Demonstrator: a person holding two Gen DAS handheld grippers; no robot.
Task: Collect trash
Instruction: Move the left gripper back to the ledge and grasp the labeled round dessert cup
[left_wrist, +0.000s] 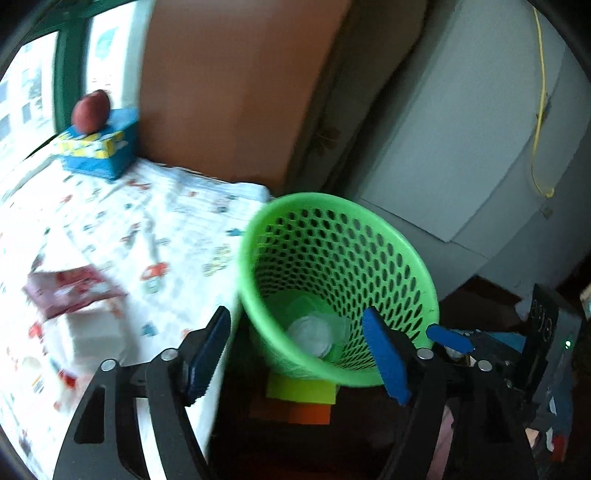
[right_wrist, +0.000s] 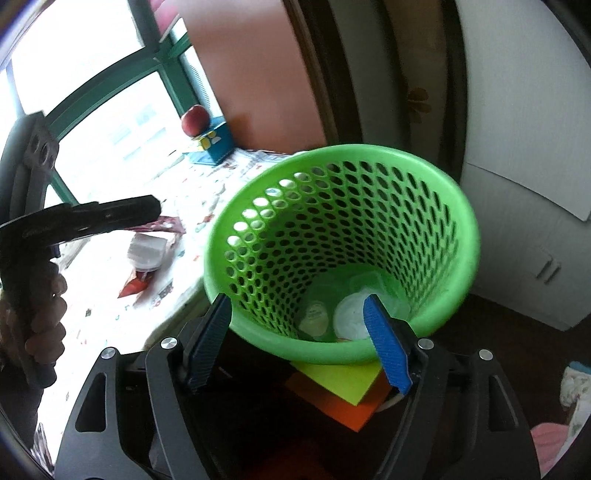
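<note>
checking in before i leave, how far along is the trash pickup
Partly done. White crumpled pieces already lie at the bottom of the green basket. Nothing is in hand: the left tongs and right tongs are both open and empty. A red wrapper and white container remain on the table.

Green perforated bin (right_wrist: 343, 236) stands upright beside the table (right_wrist: 110, 317) edge, resting on yellow and orange sheets. It holds a white round lid (right_wrist: 351, 317) and clear wrappers at the bottom. On the table lie a white tub (right_wrist: 146, 251) and red wrappers (left_wrist: 70, 291).
</note>
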